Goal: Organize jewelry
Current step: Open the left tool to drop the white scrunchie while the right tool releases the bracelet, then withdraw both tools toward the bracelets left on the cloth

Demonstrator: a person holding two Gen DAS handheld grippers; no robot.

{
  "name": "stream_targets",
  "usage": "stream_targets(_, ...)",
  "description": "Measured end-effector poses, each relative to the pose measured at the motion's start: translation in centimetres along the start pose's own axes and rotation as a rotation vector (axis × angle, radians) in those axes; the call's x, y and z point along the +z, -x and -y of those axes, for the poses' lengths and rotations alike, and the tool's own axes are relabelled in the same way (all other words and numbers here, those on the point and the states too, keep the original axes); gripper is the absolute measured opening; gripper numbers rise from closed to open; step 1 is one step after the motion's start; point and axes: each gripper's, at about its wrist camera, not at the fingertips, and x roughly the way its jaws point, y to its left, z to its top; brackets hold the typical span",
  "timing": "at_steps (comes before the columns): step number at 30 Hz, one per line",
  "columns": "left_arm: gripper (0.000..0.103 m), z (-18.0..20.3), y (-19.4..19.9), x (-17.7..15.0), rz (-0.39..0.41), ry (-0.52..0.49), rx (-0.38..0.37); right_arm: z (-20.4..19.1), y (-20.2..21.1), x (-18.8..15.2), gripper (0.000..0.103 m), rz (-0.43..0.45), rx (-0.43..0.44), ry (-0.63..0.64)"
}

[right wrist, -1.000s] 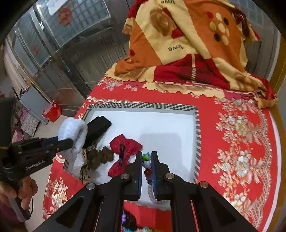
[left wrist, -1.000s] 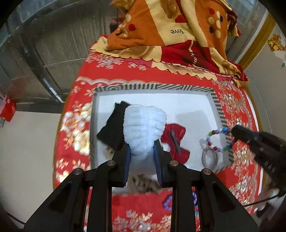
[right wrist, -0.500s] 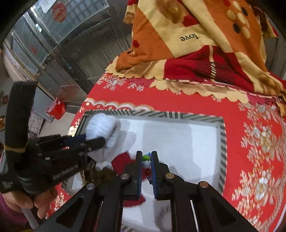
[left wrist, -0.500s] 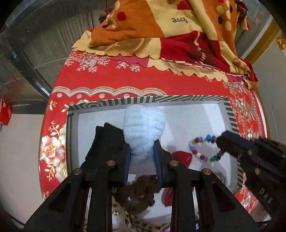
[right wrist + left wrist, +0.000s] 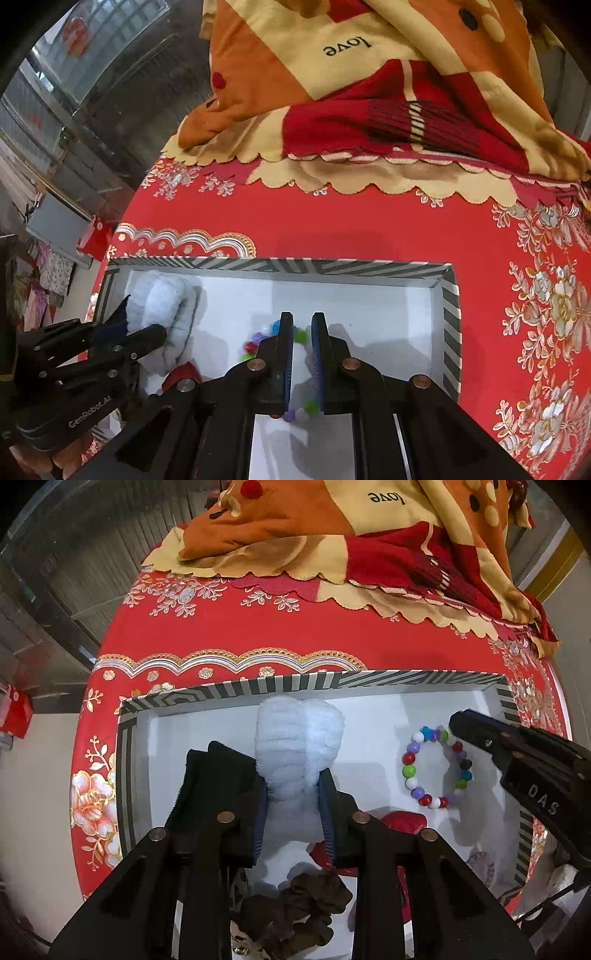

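Tray (image 5: 325, 681) with striped rim sits on the red floral cloth (image 5: 229, 627) and holds both items you carry. Your left gripper (image 5: 293, 805) is clamped narrow on the white fluffy scrunchie (image 5: 299, 746), whose long axis runs 6 to 12 o'clock out from the jaws, its far end near the tray's 12 o'clock wall. Your right gripper (image 5: 303, 332) pinches the beaded bracelet (image 5: 436, 768) at its 1 o'clock edge; the loop hangs toward 7 o'clock from the tips, over the white floor, at 3 o'clock from the scrunchie and well apart from it. Judgement: the right hand is nearer a bare patch of floor, so the bracelet likely sets down first. Black band (image 5: 214, 775) lies just beside the scrunchie at 9 o'clock; brown scrunchie (image 5: 306, 904) and red bow (image 5: 402, 821) sit at 6 o'clock. The left view shows the whole bead ring; the right view hides most of it behind its own fingers, but shows the tray's empty right half.
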Motion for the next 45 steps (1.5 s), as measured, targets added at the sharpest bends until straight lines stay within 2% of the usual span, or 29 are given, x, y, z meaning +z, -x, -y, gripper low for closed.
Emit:
stream_targets(2,0.024,0.1,0.0,0.0,0.005,-0.001,0.004,0.0,-0.3,-0.1,0.009,-0.012,-0.012,0.009)
stream_targets(7,0.033,0.2,0.1,0.0,0.01,-0.003,0.01,-0.4,0.4,-0.5,0.011,0.006,-0.031,0.016)
stream_targets(9,0.042,0.3,0.5,-0.1,0.017,-0.002,0.011,-0.5,1.0,-0.7,0.014,0.015,-0.037,0.014)
stream_targets(14,0.057,0.1,2.5,-0.6,0.057,0.023,0.0,-1.3,3.4,-1.6,0.027,0.055,-0.044,0.023)
stream_targets(20,0.057,0.2,5.9,-2.3,0.103,0.044,-0.027,-3.1,7.0,-4.2,0.029,0.094,-0.067,0.052)
stream_targets(25,0.057,0.4,8.5,-5.2,0.128,0.039,-0.04,-4.1,9.9,-7.0,0.032,0.116,-0.073,0.056)
stream_targets(39,0.057,2.4,11.6,-15.3,0.09,0.066,-0.045,-4.2,14.9,-16.9,0.032,0.12,-0.1,-0.013)
stream_targets(45,0.057,3.9,12.5,-19.3,0.083,0.052,-0.021,-4.0,16.2,-20.8,0.033,0.112,-0.097,-0.025)
